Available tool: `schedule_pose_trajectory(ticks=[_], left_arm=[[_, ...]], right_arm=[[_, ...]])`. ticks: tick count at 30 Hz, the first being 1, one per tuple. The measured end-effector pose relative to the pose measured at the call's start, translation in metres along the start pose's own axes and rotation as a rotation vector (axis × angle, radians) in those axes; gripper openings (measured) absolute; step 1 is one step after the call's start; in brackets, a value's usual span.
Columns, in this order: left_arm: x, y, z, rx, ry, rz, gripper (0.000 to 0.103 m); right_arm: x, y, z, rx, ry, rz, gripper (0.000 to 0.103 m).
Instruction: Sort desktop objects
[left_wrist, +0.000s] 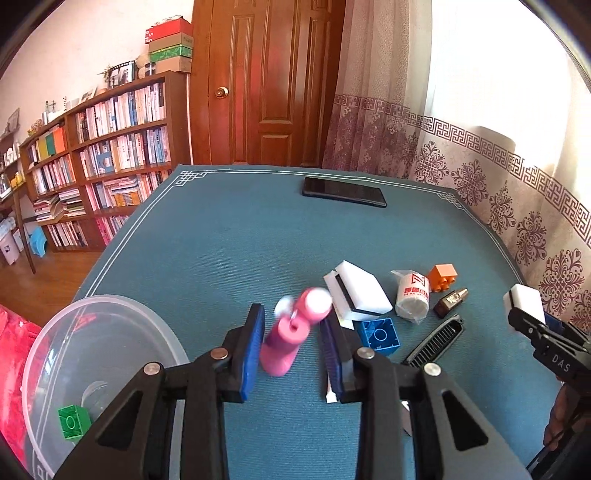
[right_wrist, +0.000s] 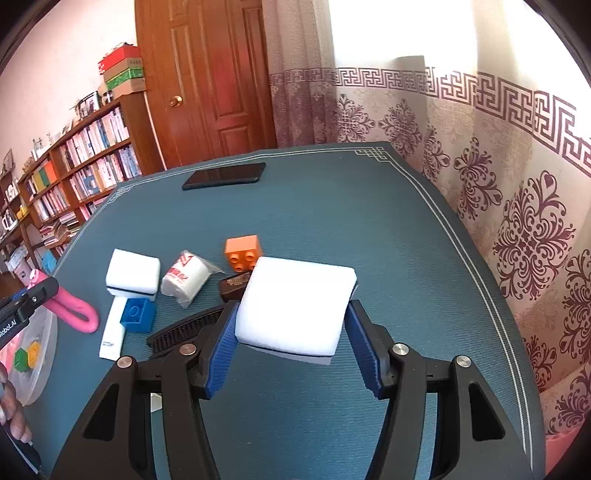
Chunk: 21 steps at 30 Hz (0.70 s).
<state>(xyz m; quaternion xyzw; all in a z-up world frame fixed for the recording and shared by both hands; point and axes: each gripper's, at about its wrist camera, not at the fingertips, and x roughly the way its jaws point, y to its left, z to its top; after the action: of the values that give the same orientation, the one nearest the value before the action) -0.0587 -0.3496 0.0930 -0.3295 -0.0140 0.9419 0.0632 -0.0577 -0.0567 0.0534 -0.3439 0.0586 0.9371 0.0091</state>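
Beside your left gripper (left_wrist: 291, 347), the clear bowl (left_wrist: 48, 332) holds only a few blocks. Its jaws stand apart around the blurred pink bottle (left_wrist: 284, 339), perhaps not gripping. Your right gripper (right_wrist: 291, 325) clamps a white sponge (right_wrist: 295, 299); most clutter remains unsorted.

A blurred pink handheld fan (left_wrist: 286, 332) stood tilted between the blue pads. At two o'clock from it lay a white sponge (left_wrist: 356, 293); a blue brick (left_wrist: 380, 336) sat at three o'clock.
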Motion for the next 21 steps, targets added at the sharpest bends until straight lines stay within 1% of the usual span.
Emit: schedule_pose_trajectory(ticks=[5,8,12,13,14,16,18,21], left_arm=[[-0.018,0.025,-0.002,-0.03,-0.027,0.03,0.034],[-0.024,0.044,-0.005,-0.056,-0.03,0.047,0.034],[-0.026,0.063,-0.012,-0.076,-0.015,0.022,0.035],[-0.026,0.065,-0.013,-0.077,-0.008,0.015,0.046],[-0.024,0.066,-0.014,-0.078,-0.003,0.003,0.064],[-0.027,0.066,-0.017,-0.077,-0.015,-0.029,0.083],[-0.031,0.06,-0.02,-0.044,-0.032,-0.047,0.083],[-0.031,0.043,-0.027,0.036,-0.027,-0.054,0.083]], right_arm=[[-0.002,0.039,-0.004,-0.065,0.003,0.059,0.061],[-0.003,0.062,-0.006,-0.098,0.009,0.102,0.061],[-0.005,0.08,-0.009,-0.12,0.016,0.135,0.061],[-0.005,0.083,-0.01,-0.123,0.016,0.136,0.061],[-0.006,0.084,-0.01,-0.124,0.015,0.137,0.061],[-0.007,0.087,-0.012,-0.123,0.016,0.139,0.061],[-0.007,0.088,-0.012,-0.121,0.022,0.141,0.061],[-0.007,0.088,-0.012,-0.116,0.03,0.144,0.061]])
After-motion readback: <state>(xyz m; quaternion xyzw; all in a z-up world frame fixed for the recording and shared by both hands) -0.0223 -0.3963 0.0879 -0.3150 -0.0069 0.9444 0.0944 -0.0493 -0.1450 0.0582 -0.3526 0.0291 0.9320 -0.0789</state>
